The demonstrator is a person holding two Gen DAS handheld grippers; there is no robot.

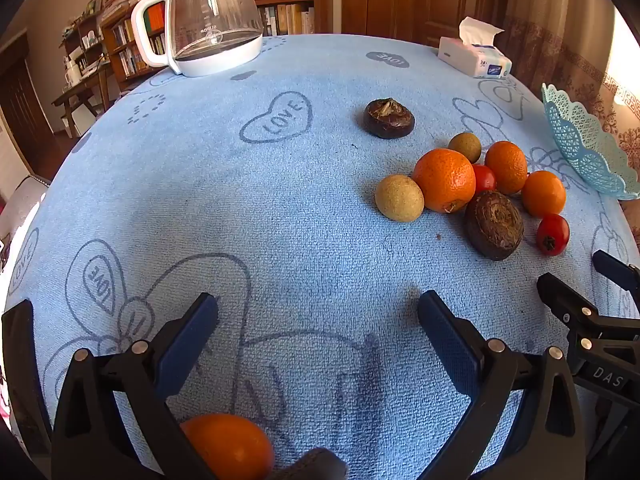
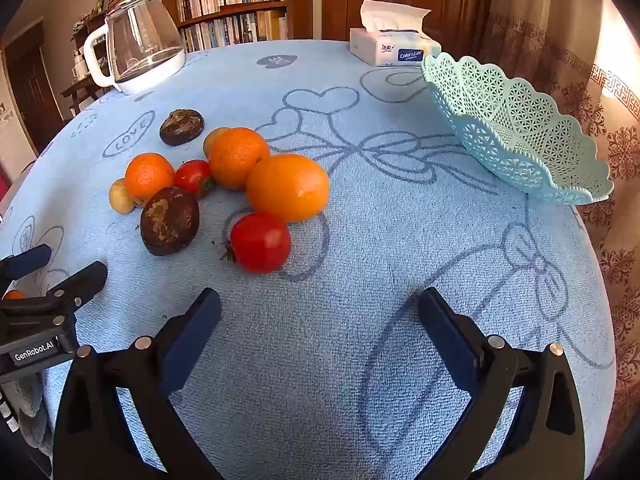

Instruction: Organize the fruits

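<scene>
Fruit heaped on the blue tablecloth (image 2: 360, 240), basket (image 2: 520, 136) empty at its edge.
Oranges (image 2: 287, 187), dark round fruits (image 2: 170, 222) and tomatoes (image 2: 261, 243) cluster left of it; left gripper (image 1: 318, 312) and right gripper (image 2: 320, 308) hover spread wide, holding nothing.

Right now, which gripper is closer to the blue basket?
Right. The right gripper hovers open over the cloth, with the blue basket just ahead to its right. The left gripper sits farther away, beyond the fruit pile.

Table under blue cloth (image 2: 360, 320) bearing: fruit cluster (image 2: 224, 184) sitting left of centre; lattice basket (image 2: 520, 132) resting upper right; tissue pack (image 2: 394, 50) lying top centre; glass kettle (image 2: 136, 48) standing upper left.
</scene>
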